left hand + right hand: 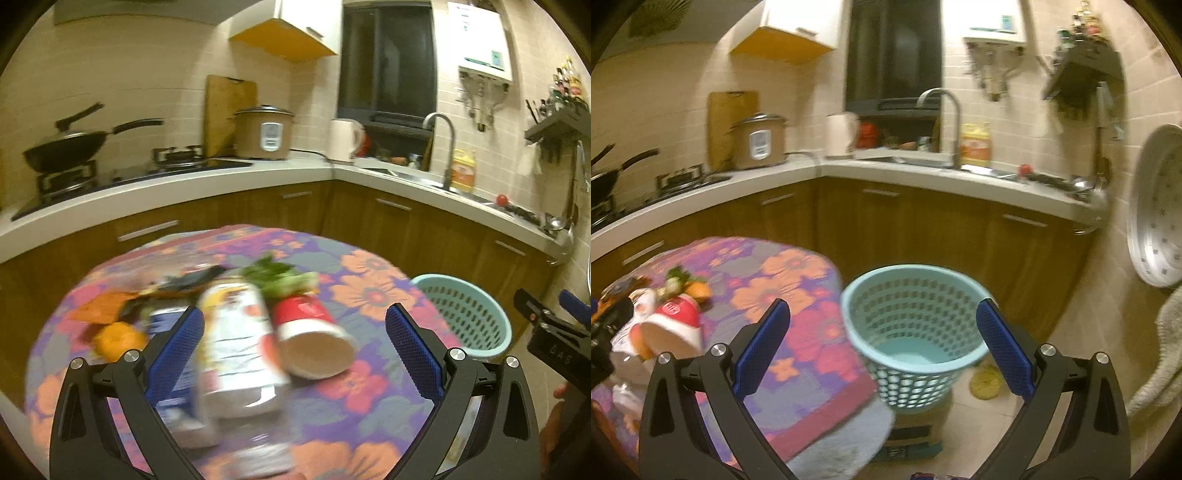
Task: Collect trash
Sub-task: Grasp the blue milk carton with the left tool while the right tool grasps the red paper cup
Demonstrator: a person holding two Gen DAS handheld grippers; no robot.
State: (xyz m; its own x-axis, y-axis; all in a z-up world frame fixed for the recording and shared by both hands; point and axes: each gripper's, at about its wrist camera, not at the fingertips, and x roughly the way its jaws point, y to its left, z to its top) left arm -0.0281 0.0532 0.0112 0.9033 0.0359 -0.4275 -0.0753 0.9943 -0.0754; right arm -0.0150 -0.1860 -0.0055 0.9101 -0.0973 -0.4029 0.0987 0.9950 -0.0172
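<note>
Trash lies on a round table with a flowered cloth (369, 291): a clear plastic bottle (240, 350), a red paper cup (314, 339) on its side, a blue-and-white carton (173, 369), an orange peel (118, 341), green vegetable scraps (277, 277) and dark wrappers (192, 282). My left gripper (293, 354) hangs open just above the bottle and cup, which lie between its blue pads. My right gripper (882, 350) is open and holds nothing; it points at the light-blue mesh basket (916, 321), which is empty. The cup (676, 325) shows at the left of the right wrist view.
The basket (465, 317) stands on a box (916, 432) on the floor right of the table. Behind runs an L-shaped counter (258, 173) with a wok (66, 147), rice cooker (264, 133), kettle (345, 140) and sink tap (443, 147). A yellow scrap (986, 384) lies on the floor.
</note>
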